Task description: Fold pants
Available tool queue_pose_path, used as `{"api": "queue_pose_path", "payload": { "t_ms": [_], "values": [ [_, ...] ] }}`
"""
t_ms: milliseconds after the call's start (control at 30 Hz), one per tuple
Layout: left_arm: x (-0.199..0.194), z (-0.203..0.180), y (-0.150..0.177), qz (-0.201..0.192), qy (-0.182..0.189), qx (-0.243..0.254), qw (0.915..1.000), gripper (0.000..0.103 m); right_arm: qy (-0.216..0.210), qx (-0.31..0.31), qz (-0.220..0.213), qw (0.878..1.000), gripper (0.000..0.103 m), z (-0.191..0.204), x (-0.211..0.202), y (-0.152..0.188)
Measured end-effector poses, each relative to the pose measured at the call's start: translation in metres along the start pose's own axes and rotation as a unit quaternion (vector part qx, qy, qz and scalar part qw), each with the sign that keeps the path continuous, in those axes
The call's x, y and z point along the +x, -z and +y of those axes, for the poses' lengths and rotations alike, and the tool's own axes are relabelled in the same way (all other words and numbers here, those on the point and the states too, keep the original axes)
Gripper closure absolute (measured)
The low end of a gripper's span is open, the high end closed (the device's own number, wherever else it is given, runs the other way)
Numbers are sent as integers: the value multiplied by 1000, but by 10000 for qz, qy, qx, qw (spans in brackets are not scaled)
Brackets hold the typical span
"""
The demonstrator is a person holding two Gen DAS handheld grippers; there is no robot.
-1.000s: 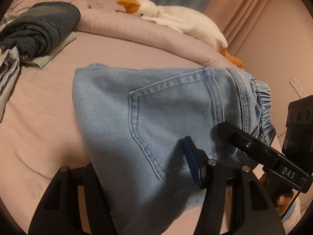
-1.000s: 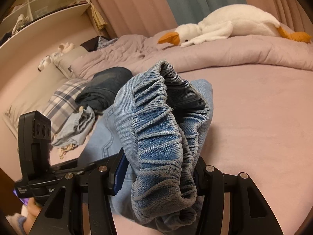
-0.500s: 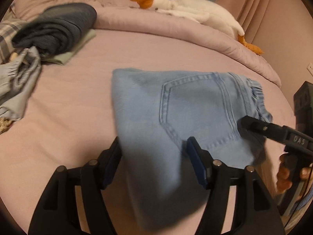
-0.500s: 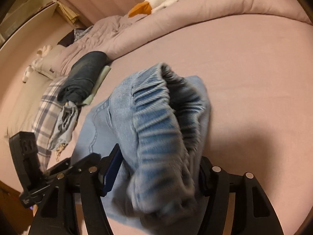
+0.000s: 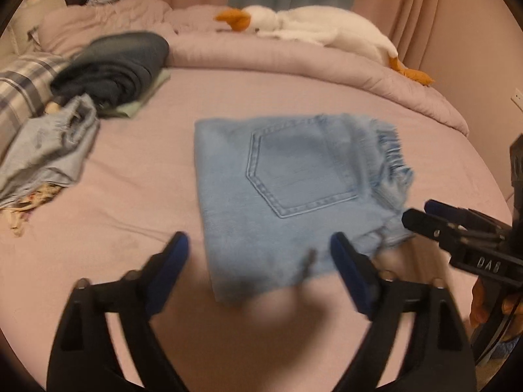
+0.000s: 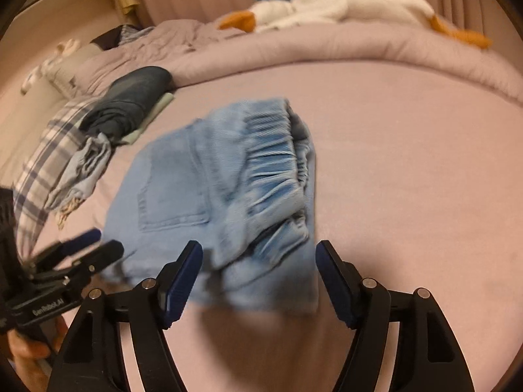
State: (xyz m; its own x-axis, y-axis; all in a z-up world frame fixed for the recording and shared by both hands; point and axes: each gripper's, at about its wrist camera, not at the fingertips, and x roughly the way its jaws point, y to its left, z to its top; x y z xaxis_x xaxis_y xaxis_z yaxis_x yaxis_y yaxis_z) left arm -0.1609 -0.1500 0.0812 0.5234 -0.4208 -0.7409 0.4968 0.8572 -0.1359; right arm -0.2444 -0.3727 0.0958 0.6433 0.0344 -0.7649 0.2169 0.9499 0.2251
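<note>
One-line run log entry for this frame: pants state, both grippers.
light blue denim pants: folded, flat on pink bed sheet | left gripper: open, jaws just opening, nothing gripped | right gripper: open, jaws just opening, nothing gripped

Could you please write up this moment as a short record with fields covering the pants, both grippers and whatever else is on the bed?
pants: light blue jeans folded into a compact rectangle, lying on the bed, back pocket up
left gripper: open, jaws just widened, pads clear of the denim
right gripper: open, jaws just widened, elastic waistband end lies ahead of it, released
nearby clothes: dark folded garment on a pale green one; crumpled grey-blue garment
plush goose: on the rolled duvet at the far side
</note>
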Motion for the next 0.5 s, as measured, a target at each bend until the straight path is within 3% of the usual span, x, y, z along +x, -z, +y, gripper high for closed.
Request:
{"api": "queue_pose_path", "payload": {
  "t_ms": [33,100,200,300,500],
  "values": [
    [-10,-3,-1,-38,-33,-15,10000,1,55,-71,-41,10000,31,2,-8,3],
    [-28,-9,0,-104,-98,-25,9999,1,175,-153,-115,9997,28,6,-25,6],
    [-47,-18,0,-31,-71,32,10000,1,186,-179,-251,9994,15,8,-46,9],
    [-69,-30,6,-42,-371,200,9991,1,217,-278,-319,9989,4,11,-66,13],
    [-106,-35,20,-203,-274,13,9994,1,217,-546,-535,9968,2,32,-99,14]
  ]
}}
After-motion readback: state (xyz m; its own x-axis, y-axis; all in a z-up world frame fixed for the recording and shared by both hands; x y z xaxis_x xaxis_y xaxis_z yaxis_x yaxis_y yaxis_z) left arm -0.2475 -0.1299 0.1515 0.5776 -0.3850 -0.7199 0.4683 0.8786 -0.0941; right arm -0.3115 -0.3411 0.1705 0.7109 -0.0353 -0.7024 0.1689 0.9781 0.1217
